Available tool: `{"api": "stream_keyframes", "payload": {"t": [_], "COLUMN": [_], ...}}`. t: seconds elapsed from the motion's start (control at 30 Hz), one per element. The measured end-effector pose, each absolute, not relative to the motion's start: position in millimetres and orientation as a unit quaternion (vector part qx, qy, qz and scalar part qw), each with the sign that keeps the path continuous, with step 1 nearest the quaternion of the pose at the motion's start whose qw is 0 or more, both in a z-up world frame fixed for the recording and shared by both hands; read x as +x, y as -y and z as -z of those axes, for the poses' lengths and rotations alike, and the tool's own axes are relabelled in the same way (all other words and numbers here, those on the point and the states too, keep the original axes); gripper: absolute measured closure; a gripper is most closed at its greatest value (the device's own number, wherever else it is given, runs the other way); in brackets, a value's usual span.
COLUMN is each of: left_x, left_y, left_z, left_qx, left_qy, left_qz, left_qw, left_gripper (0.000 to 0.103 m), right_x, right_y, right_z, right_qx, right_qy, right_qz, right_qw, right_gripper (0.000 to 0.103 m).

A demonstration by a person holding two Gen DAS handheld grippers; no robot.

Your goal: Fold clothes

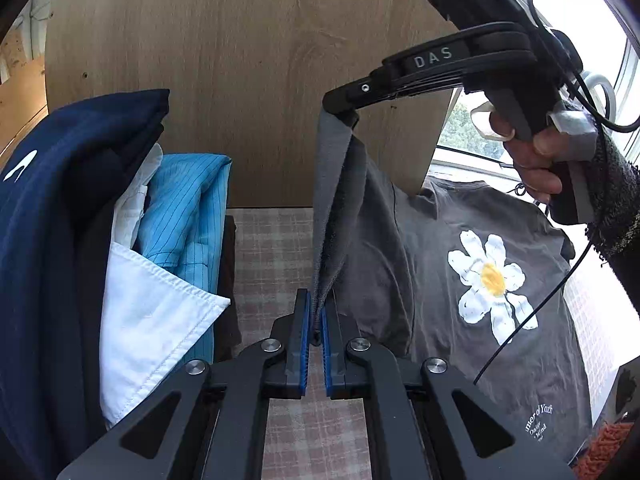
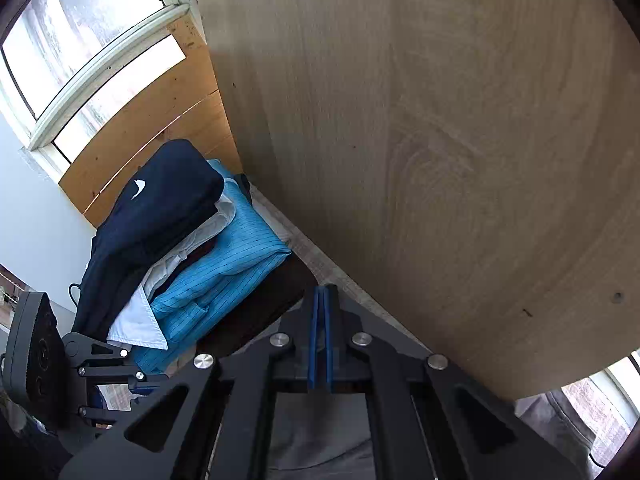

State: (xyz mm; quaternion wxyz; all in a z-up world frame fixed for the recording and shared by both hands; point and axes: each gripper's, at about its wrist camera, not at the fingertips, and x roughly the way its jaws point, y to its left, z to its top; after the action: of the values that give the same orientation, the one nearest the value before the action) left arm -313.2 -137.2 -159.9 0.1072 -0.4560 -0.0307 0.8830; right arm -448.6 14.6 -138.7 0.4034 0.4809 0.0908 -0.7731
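The tall pale wood-grain panel (image 1: 248, 80) fills the upper middle of the left wrist view and most of the right side of the right wrist view (image 2: 440, 140), standing upright behind the work surface. Below it, in the lower middle of the left wrist view, lies a pink and white checked cloth surface (image 1: 272, 248).

The dark grey cotton T-shirt with a white daisy print (image 1: 492, 276) takes up the right half of the left wrist view. Its printed body spreads over the checked surface toward the lower right, while one edge is lifted and stretched taut in a narrow band from the lower centre up to the upper centre of the frame. In the right wrist view grey fabric (image 2: 316, 432) shows only at the bottom, under the gripper frame.

At the left of the left wrist view sits a stack of folded garments: a navy blue top with a white logo (image 1: 48, 208) uppermost, a white collared shirt (image 1: 152, 320) and a bright blue pinstriped shirt (image 1: 188, 204) beneath it. The same stack appears at centre left in the right wrist view (image 2: 168, 216).

The left gripper (image 1: 315, 316), black with blue pads, is clamped on the lower end of the lifted shirt edge. The right gripper (image 1: 340, 106), held by a hand (image 1: 532, 160) at upper right, pinches the upper end; in its own view its blue pads (image 2: 322, 320) stand pressed together.
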Motion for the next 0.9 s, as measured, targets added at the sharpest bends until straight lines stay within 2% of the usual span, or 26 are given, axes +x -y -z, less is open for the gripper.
{"api": "stream_keyframes", "payload": {"t": [0.13, 0.27, 0.4, 0.53, 0.6, 0.7, 0.73, 0.8, 0.9], "left_x": [-316, -310, -310, -310, -308, -300, -298, -295, -307], "left_y": [127, 92, 47, -4, -29, -45, -39, -24, 13], "left_z": [170, 166, 169, 190, 207, 225, 225, 222, 224], "left_qx": [-0.466, -0.459, -0.461, -0.484, -0.512, -0.544, -0.544, -0.54, -0.544], "left_qy": [0.035, 0.016, 0.002, 0.005, -0.001, -0.034, -0.033, -0.026, -0.007], "left_qz": [-0.875, -0.871, -0.859, -0.824, -0.795, -0.775, -0.778, -0.787, -0.803], "left_qw": [0.127, 0.174, 0.222, 0.294, 0.326, 0.32, 0.313, 0.296, 0.241], "left_gripper": [0.099, 0.099, 0.099, 0.098, 0.087, 0.087, 0.086, 0.073, 0.071], "right_x": [-450, -434, -411, -391, -388, -401, -403, -404, -403], "right_y": [-5, -27, -70, -125, -151, -189, -201, -220, -221], "right_z": [153, 139, 136, 157, 178, 207, 207, 201, 189], "right_qx": [0.488, 0.462, 0.444, 0.452, 0.47, 0.517, 0.522, 0.517, 0.5], "right_qy": [-0.111, -0.138, -0.161, -0.189, -0.195, -0.194, -0.17, -0.127, -0.112], "right_qz": [0.769, 0.784, 0.802, 0.817, 0.82, 0.811, 0.814, 0.824, 0.83], "right_qw": [0.398, 0.391, 0.365, 0.303, 0.263, 0.191, 0.188, 0.195, 0.222], "right_gripper": [0.1, 0.1, 0.1, 0.1, 0.1, 0.085, 0.083, 0.08, 0.079]}}
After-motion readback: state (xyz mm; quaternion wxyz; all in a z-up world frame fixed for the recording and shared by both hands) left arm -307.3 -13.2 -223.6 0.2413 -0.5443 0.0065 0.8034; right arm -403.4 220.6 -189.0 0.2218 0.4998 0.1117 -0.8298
